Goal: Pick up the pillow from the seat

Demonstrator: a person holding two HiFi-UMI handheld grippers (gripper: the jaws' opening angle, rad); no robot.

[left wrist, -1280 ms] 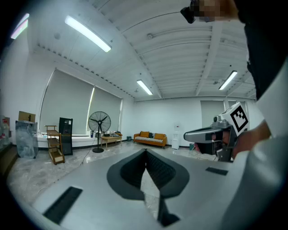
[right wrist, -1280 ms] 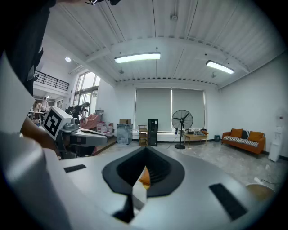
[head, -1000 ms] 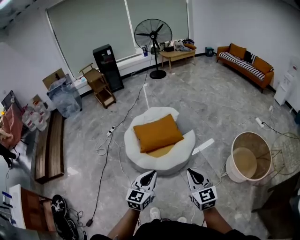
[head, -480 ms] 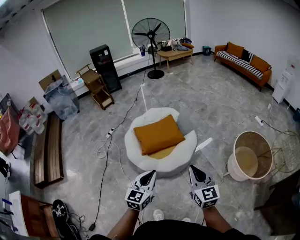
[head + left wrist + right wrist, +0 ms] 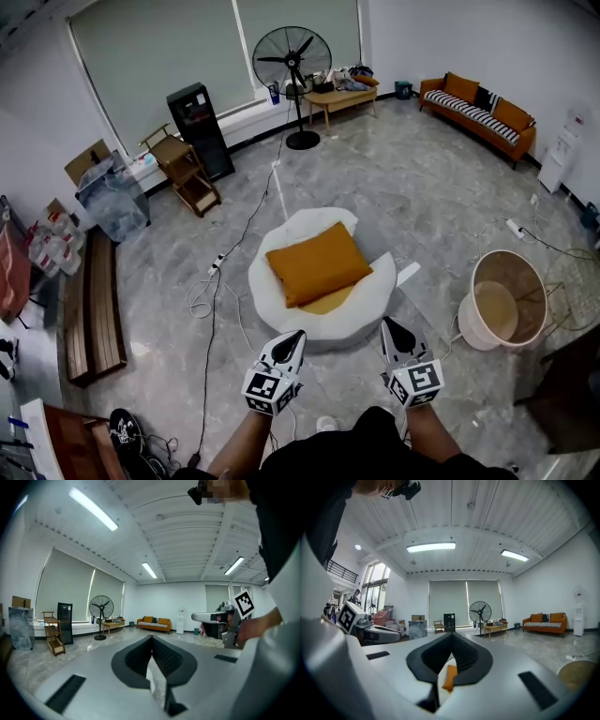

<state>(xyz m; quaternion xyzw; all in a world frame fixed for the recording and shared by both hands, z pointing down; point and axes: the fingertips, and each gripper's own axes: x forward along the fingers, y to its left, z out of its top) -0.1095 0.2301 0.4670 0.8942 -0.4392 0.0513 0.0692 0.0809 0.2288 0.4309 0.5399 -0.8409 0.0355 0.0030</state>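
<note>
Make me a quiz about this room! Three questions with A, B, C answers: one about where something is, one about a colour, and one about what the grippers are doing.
1. Where does the orange pillow lie?
A) on the round white seat
B) on the striped sofa
C) on the wooden bench

2. What colour is the standing fan?
A) white
B) black
C) red

3. How are the left gripper and the right gripper?
A) wide open
B) squeezing the pillow
C) shut, holding nothing

Answers:
1 A: the pillow rests on top of the seat in the middle of the floor.
2 B: its cage, pole and base are all black.
3 C: each gripper's jaws are together with nothing between them, and both are short of the seat.
</note>
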